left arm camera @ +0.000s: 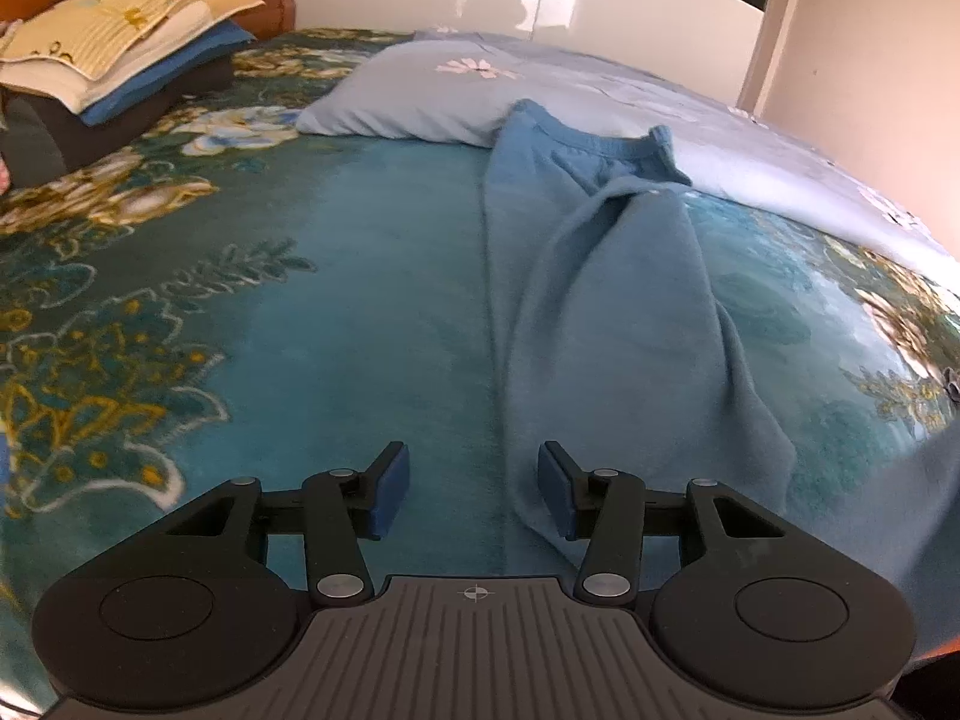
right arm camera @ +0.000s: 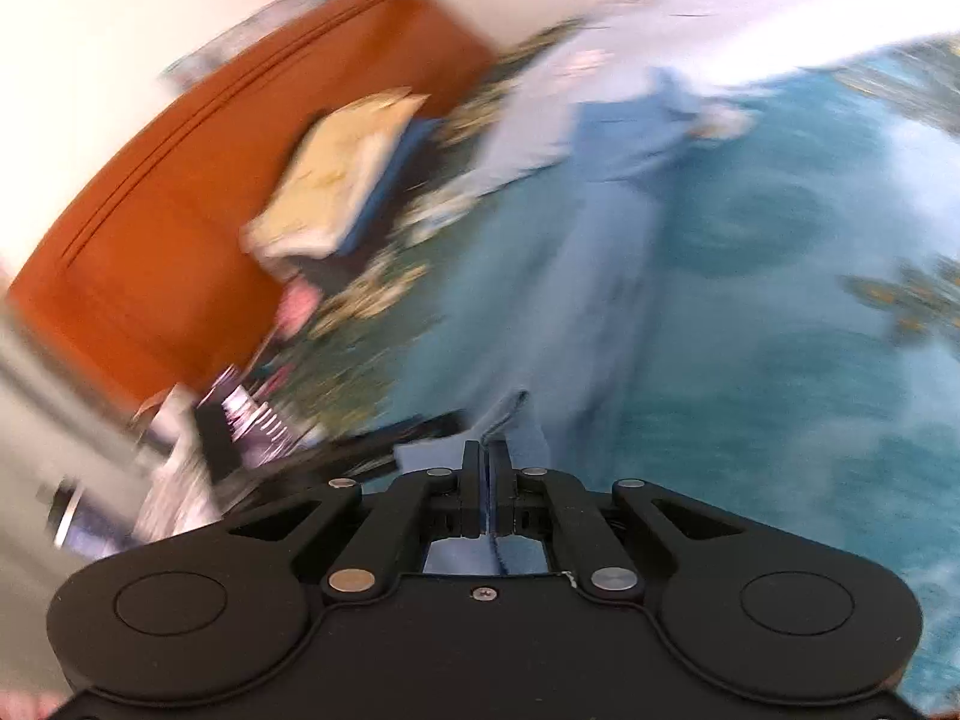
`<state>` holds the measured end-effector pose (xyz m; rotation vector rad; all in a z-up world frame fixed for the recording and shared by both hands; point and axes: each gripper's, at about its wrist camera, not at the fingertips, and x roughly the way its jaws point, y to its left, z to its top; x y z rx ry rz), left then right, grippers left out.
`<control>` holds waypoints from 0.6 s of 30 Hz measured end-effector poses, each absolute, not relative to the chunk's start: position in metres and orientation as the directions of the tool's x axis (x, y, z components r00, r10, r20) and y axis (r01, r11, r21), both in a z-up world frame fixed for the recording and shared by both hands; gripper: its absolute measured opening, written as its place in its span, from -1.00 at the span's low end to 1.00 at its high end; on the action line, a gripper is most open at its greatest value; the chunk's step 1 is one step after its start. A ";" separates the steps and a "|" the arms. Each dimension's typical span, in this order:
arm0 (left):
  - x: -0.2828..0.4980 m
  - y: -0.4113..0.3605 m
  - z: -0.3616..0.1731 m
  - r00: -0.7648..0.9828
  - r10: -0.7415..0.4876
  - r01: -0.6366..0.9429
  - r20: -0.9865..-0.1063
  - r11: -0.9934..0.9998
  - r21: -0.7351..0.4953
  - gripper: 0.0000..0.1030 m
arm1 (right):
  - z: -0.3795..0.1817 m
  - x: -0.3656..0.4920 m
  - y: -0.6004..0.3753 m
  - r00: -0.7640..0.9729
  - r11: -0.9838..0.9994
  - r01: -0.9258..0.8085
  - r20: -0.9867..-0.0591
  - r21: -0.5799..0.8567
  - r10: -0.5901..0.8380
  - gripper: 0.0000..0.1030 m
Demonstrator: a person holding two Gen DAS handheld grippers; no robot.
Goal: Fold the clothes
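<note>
Bare blanket point(left arm camera: 372, 276) ahead and left of left gripper point(left arm camera: 474, 492): open room to pass. Blue garment point(left arm camera: 606, 300) lies ahead-right, edge touching right pad. Pillow point(left arm camera: 420, 96) blocks far ahead. Folded pile point(left arm camera: 120, 60) sits far left. Right gripper point(right arm camera: 486, 480): cloth ahead, orange headboard point(right arm camera: 180, 192) at left, view blurry.

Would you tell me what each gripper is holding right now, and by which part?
The right gripper is shut on the blue garment, pinching a thin edge of it. The left gripper is open and holds nothing.
</note>
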<state>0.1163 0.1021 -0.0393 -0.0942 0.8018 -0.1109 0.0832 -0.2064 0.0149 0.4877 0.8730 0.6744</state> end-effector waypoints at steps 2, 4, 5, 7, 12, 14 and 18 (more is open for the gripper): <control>0.116 0.106 -0.036 0.696 -0.125 0.057 -0.707 0.991 -0.119 -0.09 | 0.020 0.079 -0.187 0.402 0.660 -0.401 -0.526 0.635 0.750 -0.92; 0.115 0.110 -0.030 0.705 -0.115 0.052 -0.700 0.993 -0.110 -0.04 | 0.019 0.076 -0.163 0.331 0.619 -0.460 -0.525 0.636 0.784 -0.92; 0.114 0.112 -0.028 0.708 -0.110 0.051 -0.697 0.993 -0.105 -0.01 | 0.018 0.074 -0.154 0.307 0.608 -0.481 -0.528 0.632 0.792 -0.91; 0.112 0.112 -0.024 0.714 -0.101 0.059 -0.693 0.995 -0.084 0.04 | 0.018 0.073 -0.146 0.293 0.597 -0.502 -0.527 0.626 0.798 -0.78; 0.109 0.109 -0.018 0.728 -0.116 0.098 -0.676 0.993 -0.065 0.15 | 0.022 0.075 -0.134 0.260 0.562 -0.537 -0.510 0.629 0.820 -0.50; 0.110 0.108 -0.018 0.729 -0.128 0.106 -0.673 0.992 -0.074 0.18 | 0.025 0.082 -0.133 0.223 0.529 -0.535 -0.493 0.659 0.841 -0.44; 0.113 0.102 -0.023 0.714 -0.140 0.129 -0.685 0.989 -0.068 0.18 | 0.034 0.077 -0.136 0.208 0.501 -0.595 -0.482 0.628 0.851 -0.42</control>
